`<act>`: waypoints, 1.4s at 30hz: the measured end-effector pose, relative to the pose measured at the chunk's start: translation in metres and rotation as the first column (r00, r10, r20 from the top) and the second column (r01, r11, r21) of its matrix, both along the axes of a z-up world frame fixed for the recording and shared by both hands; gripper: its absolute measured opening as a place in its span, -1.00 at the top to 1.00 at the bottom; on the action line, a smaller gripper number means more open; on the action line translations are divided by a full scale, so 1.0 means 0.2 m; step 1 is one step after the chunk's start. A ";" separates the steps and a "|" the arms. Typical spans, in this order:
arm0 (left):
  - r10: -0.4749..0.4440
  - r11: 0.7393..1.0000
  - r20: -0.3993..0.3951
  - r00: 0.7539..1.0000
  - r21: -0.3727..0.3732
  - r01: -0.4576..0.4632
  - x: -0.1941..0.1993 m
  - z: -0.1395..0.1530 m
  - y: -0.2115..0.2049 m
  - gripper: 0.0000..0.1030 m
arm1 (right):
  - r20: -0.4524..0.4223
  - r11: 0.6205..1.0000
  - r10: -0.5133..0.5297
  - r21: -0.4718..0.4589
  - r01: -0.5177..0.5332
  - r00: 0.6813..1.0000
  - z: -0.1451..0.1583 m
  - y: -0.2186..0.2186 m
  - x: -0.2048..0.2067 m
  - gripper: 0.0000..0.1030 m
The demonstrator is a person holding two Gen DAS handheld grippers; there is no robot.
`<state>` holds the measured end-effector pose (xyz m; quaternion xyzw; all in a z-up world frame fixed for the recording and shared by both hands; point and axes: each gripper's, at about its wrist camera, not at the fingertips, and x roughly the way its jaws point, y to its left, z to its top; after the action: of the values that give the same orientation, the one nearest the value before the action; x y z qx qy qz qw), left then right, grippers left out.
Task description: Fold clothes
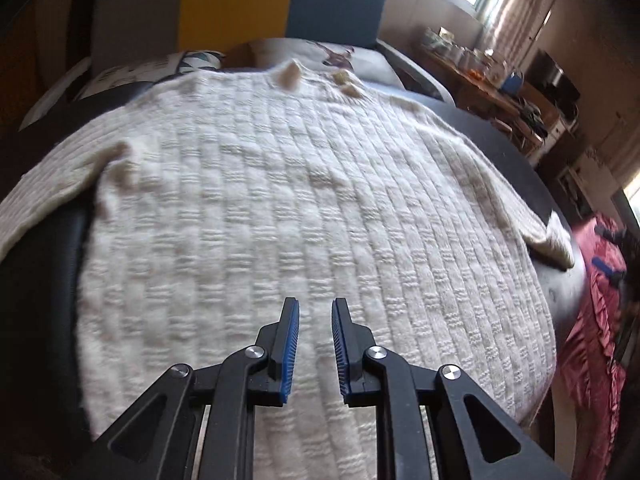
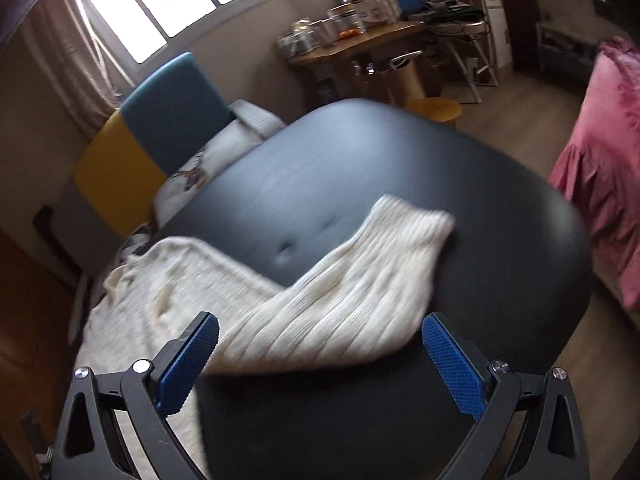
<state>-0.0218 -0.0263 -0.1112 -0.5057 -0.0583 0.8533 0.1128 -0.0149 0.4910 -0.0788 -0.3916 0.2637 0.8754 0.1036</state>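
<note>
Cream knit sweater spread flat on table; soft, limp, stretchy. Best grip: sleeve cuff. Left hand-held gripper narrowly parted, empty; right hand-held gripper spread wide, empty.

Window glare, motion blur, fisheye warp

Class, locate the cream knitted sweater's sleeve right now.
In the right wrist view, the cream knitted sweater's sleeve lies across the black table, just beyond the open right gripper.
</note>
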 end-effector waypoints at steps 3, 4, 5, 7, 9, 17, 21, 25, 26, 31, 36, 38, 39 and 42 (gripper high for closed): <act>-0.014 1.000 0.012 1.000 -0.011 0.014 -0.01 -0.03 0.05 0.69 | 0.052 0.997 -0.029 0.067 0.026 0.998 -0.01 0.12 -0.13 -1.00; -0.019 1.000 0.011 1.000 -0.022 0.019 -0.01 -0.04 0.06 0.69 | 0.077 0.996 -0.031 0.091 0.024 0.997 -0.03 0.14 -0.17 -1.00; -0.024 0.999 0.011 1.000 -0.029 0.024 -0.01 -0.04 0.07 0.69 | 0.101 0.993 -0.032 0.114 0.020 0.994 -0.05 0.16 -0.21 -1.00; -0.032 0.999 0.012 0.999 -0.037 0.032 -0.01 -0.04 0.07 0.69 | 0.151 0.987 -0.025 0.162 0.001 0.988 -0.09 0.17 -0.29 -1.00; -0.039 0.998 0.015 0.999 -0.041 0.039 -0.02 -0.05 0.07 0.68 | 0.207 0.974 -0.027 0.226 -0.021 0.978 -0.13 0.17 -0.36 -1.00; -0.021 1.000 0.030 0.999 -0.018 0.022 -0.05 -0.05 0.07 0.59 | 0.298 0.954 0.055 0.267 -0.138 0.953 -0.25 0.08 -0.46 -0.26; -0.021 1.000 0.021 1.000 -0.022 0.022 -0.04 -0.06 0.08 0.55 | 0.286 0.948 0.103 0.261 -0.181 0.953 -0.22 0.03 -0.48 0.65; -0.036 0.999 0.013 0.999 -0.038 0.036 -0.03 -0.06 0.09 0.53 | 0.245 0.943 0.111 0.282 -0.180 0.963 -0.17 -0.01 -0.46 0.72; -0.036 0.999 0.015 0.999 -0.036 0.037 -0.03 -0.06 0.09 0.53 | 0.218 0.941 0.114 0.290 -0.176 0.969 -0.13 -0.01 -0.44 0.72; -0.028 0.999 0.049 0.998 -0.023 0.029 -0.05 -0.05 0.09 0.53 | 0.087 0.916 0.178 0.349 -0.198 0.980 0.06 -0.08 -0.22 0.73; -0.062 0.998 0.061 0.996 0.009 0.062 -0.07 0.01 0.16 0.55 | 0.049 0.893 0.275 0.357 -0.274 0.960 0.06 -0.16 0.10 0.73; -0.096 0.995 0.048 0.994 0.015 0.096 -0.10 0.06 0.24 0.55 | 0.061 0.884 0.308 0.352 -0.309 0.949 0.01 -0.18 0.22 0.72; -0.120 0.993 0.041 0.992 0.022 0.120 -0.12 0.09 0.29 0.55 | 0.071 0.883 0.318 0.340 -0.323 0.945 -0.03 -0.19 0.26 0.71; -0.208 0.977 0.009 0.978 0.054 0.208 -0.19 0.19 0.51 0.55 | 0.096 0.893 0.330 0.291 -0.343 0.939 -0.12 -0.19 0.37 0.57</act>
<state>-0.0596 0.0760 -0.0737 -0.5122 -0.0285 0.8312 0.2144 0.0589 0.4538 -0.1034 -0.4299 0.0522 0.9012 0.0152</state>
